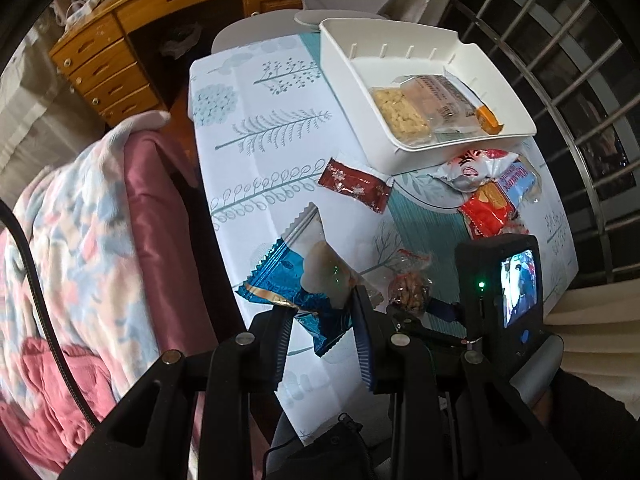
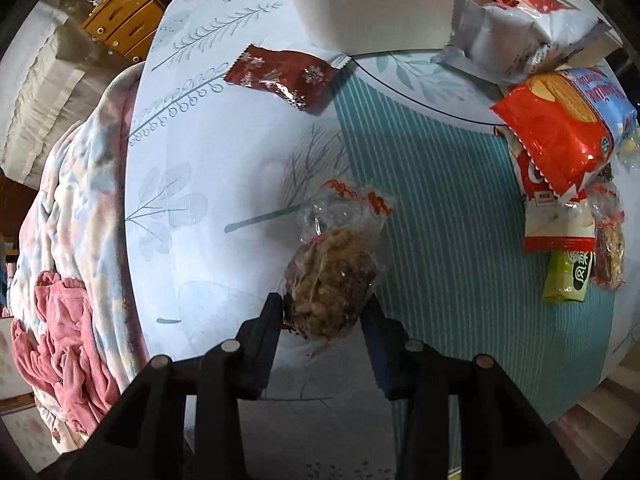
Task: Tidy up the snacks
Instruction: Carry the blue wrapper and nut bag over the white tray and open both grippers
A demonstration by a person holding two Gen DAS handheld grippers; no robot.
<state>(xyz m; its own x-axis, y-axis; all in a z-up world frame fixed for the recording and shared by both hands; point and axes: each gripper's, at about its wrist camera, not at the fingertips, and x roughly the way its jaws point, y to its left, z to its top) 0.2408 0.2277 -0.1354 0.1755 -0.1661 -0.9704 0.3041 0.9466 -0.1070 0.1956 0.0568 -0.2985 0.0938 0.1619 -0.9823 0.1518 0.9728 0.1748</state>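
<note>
My left gripper point(image 1: 320, 300) is shut on a blue foil snack packet point(image 1: 288, 280) with a clear window and holds it above the table. My right gripper point(image 2: 324, 310) is shut on a clear bag of brown nut brittle point(image 2: 330, 280), also seen in the left wrist view point(image 1: 410, 290). A white tray point(image 1: 424, 36) at the far end of the table holds a pale cracker bar packet point(image 1: 424, 106). A dark red snowflake packet point(image 1: 354, 188) point(image 2: 280, 74) lies on the cloth near the tray.
A pile of packets lies at the right: white point(image 2: 516, 36), red point(image 2: 556, 136), green point(image 2: 568, 276). The table point(image 2: 224, 168) has a leaf-print cloth. A bed with a floral blanket point(image 1: 80, 216) is at the left, a wooden desk point(image 1: 104, 60) beyond, a metal window grille point(image 1: 580, 80) at the right.
</note>
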